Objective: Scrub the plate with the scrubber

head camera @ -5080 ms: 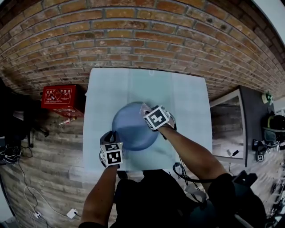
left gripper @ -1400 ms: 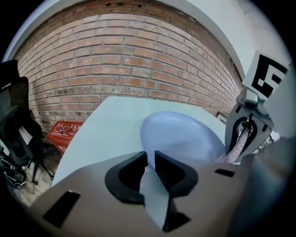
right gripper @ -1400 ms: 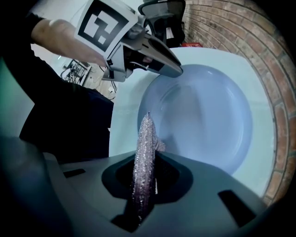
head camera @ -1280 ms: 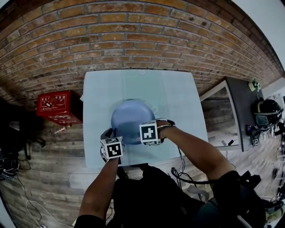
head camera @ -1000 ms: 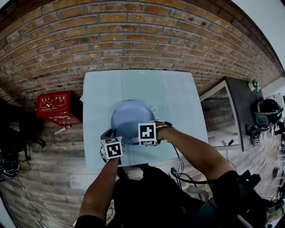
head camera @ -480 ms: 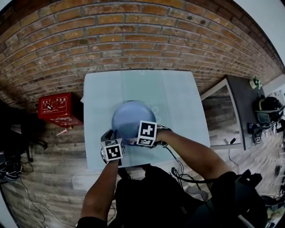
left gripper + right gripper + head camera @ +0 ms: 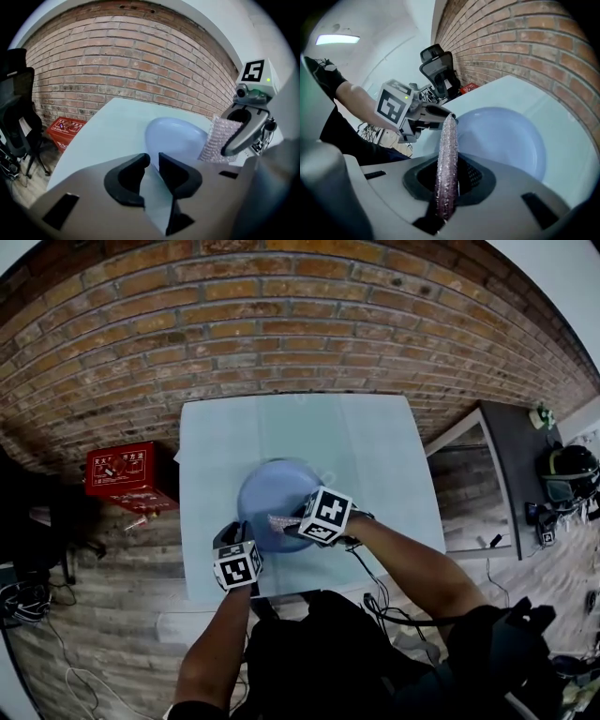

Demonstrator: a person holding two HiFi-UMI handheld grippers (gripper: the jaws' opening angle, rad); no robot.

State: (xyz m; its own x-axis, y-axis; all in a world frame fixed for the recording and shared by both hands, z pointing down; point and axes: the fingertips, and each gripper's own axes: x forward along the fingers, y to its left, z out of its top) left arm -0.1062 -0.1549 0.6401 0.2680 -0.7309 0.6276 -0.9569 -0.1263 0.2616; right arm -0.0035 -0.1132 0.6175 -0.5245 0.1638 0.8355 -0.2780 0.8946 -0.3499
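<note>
A pale blue plate (image 7: 274, 491) lies on the white table (image 7: 384, 465). My left gripper (image 7: 235, 534) is at the plate's near left rim, jaws shut on the thin edge of the plate (image 7: 174, 136). The left gripper (image 7: 153, 161) shows that rim between its dark pads. My right gripper (image 7: 302, 524) holds a pinkish, bumpy scrubber (image 7: 281, 521) over the plate's near rim. In the right gripper view the scrubber (image 7: 446, 154) stands edge-on between the jaws of the right gripper (image 7: 448, 174), above the plate (image 7: 506, 140).
A red box (image 7: 129, 476) sits on the floor left of the table. The brick wall (image 7: 281, 324) runs along the table's far side. A dark desk (image 7: 511, 465) stands to the right. An office chair (image 7: 14, 108) is at the left.
The right gripper has turned and shifted slightly right at the plate's near edge, so the scrubber now points left over the rim. The left gripper and the plate have stayed put.
</note>
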